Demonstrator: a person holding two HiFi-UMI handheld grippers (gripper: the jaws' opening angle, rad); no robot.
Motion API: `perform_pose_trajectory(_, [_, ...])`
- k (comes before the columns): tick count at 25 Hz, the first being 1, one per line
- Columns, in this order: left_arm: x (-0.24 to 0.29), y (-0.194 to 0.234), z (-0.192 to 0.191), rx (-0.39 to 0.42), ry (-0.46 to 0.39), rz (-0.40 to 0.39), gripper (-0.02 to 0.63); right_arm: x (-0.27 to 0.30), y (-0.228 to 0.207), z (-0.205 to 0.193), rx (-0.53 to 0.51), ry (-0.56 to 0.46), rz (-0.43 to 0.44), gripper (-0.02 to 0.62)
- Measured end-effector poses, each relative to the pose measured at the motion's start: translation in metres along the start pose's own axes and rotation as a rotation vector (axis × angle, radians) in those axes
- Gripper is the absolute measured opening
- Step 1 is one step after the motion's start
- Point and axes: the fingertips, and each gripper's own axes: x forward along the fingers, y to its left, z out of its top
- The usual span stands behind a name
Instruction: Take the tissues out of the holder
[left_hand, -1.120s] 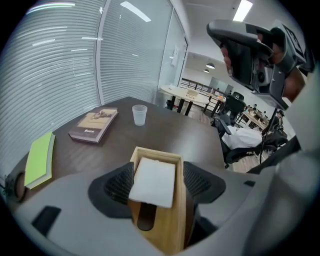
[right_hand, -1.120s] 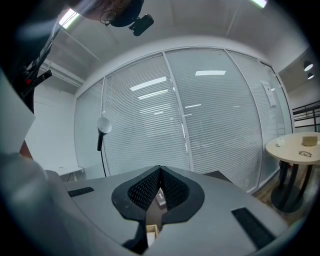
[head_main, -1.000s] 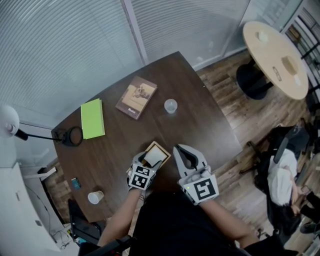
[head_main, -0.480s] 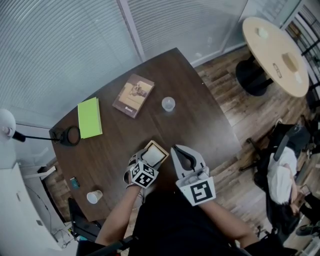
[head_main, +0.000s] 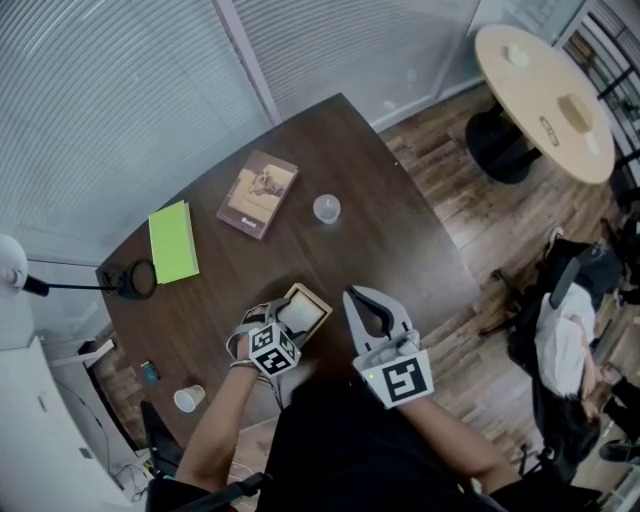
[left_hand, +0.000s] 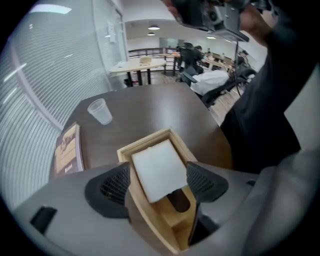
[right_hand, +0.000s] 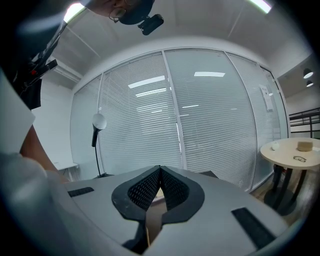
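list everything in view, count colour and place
table: 1, dark brown, centre
tissue holder: 1, light wood, table's near edge
tissues: 1 stack, white, in holder
book: 1, brown, far side
notebook: 1, green, left of book
plastic cup: 1, clear, right of book
paper cup: 1, white, near-left corner
round table: 1, pale, top right
left gripper: 1, grey, jaws apart astride tissues
right gripper: 1, grey, jaws shut, right of holder
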Motion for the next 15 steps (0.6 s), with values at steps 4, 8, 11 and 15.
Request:
perform_pose_trajectory(4, [0.01, -0.004, -0.009, 0.263, 0.089, -0.061, 0.363, 0.001, 0.001, -0.004, 0.014, 0.008, 0.006, 0.009])
perform_pose_trajectory(8, [0.014, -0.004, -0.013, 0.387, 0.131, -0.131, 0.379, 0.0, 0.006, -0.002, 0.004, 0.011, 0.016, 0.009])
perform_pose_trajectory(11, [0.017, -0.012, -0.006, 0.466, 0.116, -0.17, 0.411, -0.003, 0.004, -0.001, 0.0, 0.012, 0.004, 0.009])
perform_pose_trajectory(15, [0.025, -0.018, -0.013, 0.576, 0.165, -0.213, 0.454, -0.006, 0.009, -0.001, -0.013, 0.02, 0.004, 0.009])
